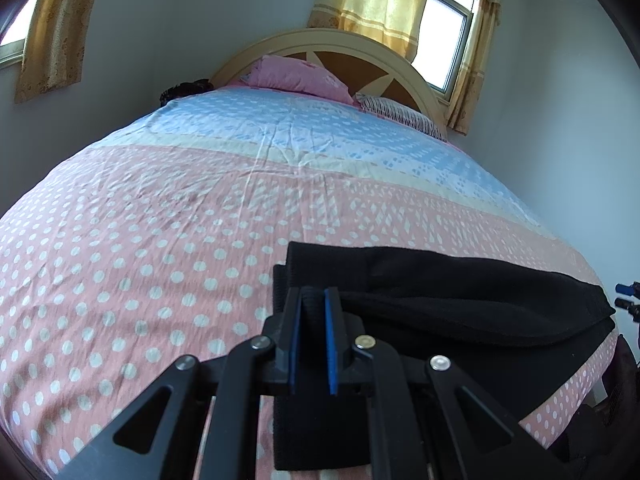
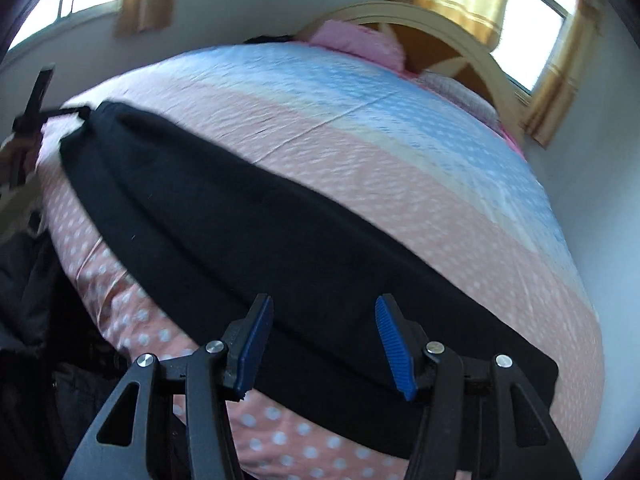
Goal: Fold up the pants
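Left claw [image 1: 314, 300] pinches the pants [image 1: 460, 300] edge; right claw [image 2: 324, 320] spread above them.

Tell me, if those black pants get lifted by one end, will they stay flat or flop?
Probably flop: the black pants lie limp in soft folds on the bedsheet. The left gripper pinches a bunched edge, suggesting thick, easily grabbed, unslippery cloth.

The left gripper [image 1: 313, 300] pinches the near-left end of the black pants [image 1: 460, 304], which stretch rightward across the dotted bedspread [image 1: 160, 220].
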